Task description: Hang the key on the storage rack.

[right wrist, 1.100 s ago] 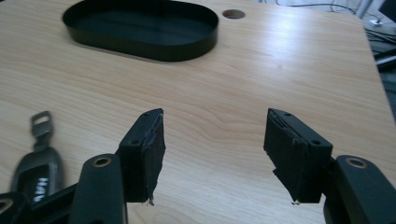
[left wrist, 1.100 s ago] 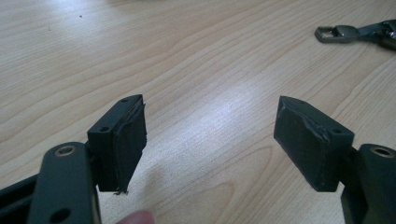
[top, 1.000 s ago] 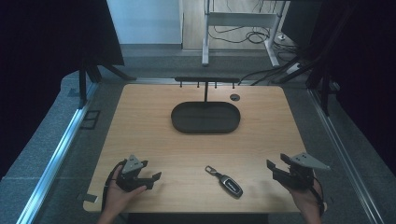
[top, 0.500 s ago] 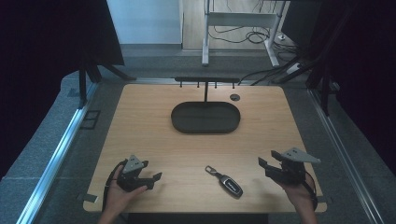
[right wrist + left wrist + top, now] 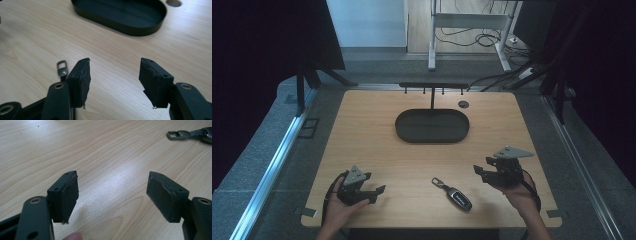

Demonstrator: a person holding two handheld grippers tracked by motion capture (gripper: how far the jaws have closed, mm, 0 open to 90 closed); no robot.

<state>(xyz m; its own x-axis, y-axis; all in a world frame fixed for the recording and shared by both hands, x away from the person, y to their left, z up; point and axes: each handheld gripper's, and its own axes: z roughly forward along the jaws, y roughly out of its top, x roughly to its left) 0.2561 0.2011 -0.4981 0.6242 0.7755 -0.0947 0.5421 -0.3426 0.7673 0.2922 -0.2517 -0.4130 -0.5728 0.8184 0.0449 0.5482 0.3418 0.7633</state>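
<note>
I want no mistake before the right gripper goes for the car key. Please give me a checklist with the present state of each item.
1. Right gripper open: ok.
2. Right gripper holds nothing: ok.
3. Car key lies free on the table, nothing on it: ok.
4. Left gripper apart from the key: ok.
5. Tray holds nothing: ok.
6. Gripper lined up over the key: not ok; it sits to the key's right.

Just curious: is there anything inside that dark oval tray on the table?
No, the oval tray looks empty in both views; its near inner wall is hidden behind the rim.
</note>
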